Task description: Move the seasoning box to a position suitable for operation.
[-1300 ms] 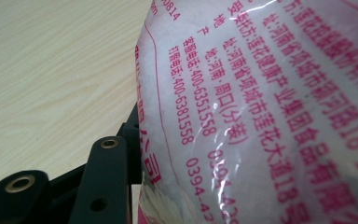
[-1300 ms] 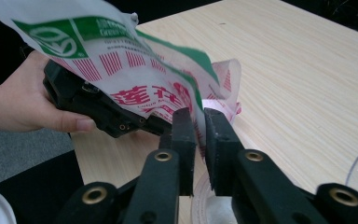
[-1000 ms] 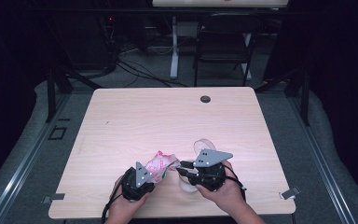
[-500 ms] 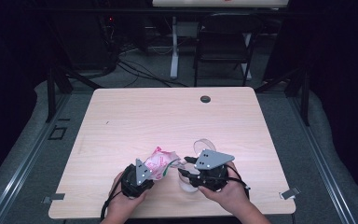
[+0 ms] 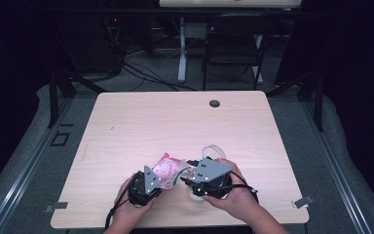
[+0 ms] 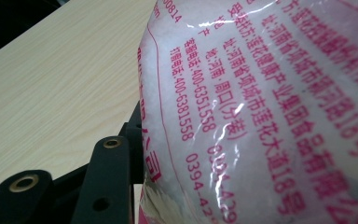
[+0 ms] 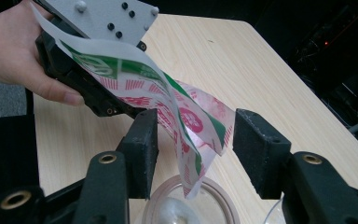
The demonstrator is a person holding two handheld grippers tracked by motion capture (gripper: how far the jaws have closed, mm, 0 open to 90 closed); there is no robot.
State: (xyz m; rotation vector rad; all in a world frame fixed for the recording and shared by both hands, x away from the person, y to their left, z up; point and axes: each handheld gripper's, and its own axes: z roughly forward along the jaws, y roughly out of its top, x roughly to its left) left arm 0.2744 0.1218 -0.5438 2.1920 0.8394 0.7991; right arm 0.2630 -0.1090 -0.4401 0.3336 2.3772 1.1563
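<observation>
A crinkled plastic bag (image 5: 169, 169) with pink, green and white print hangs over the table's near edge. My left gripper (image 5: 159, 179) is shut on it. Red Chinese print on the bag (image 6: 261, 107) runs beside its left finger (image 6: 109, 182). My right gripper (image 7: 193, 137) faces the left gripper (image 7: 81, 77). Its jaws have just been opening, and the pads (image 7: 144, 140) stand apart from the bag's loose end (image 7: 200, 130) between them. A clear round bowl (image 7: 193, 207) sits below that end.
A clear lid or ring (image 5: 213, 149) lies just beyond the right hand. A small dark disc (image 5: 215, 103) sits near the far edge of the wooden table (image 5: 141, 122). A folding chair (image 5: 233, 44) and cables are on the floor behind.
The right gripper has edged slightly toward the near edge and the left gripper. The left gripper and the bag stay where they were.
</observation>
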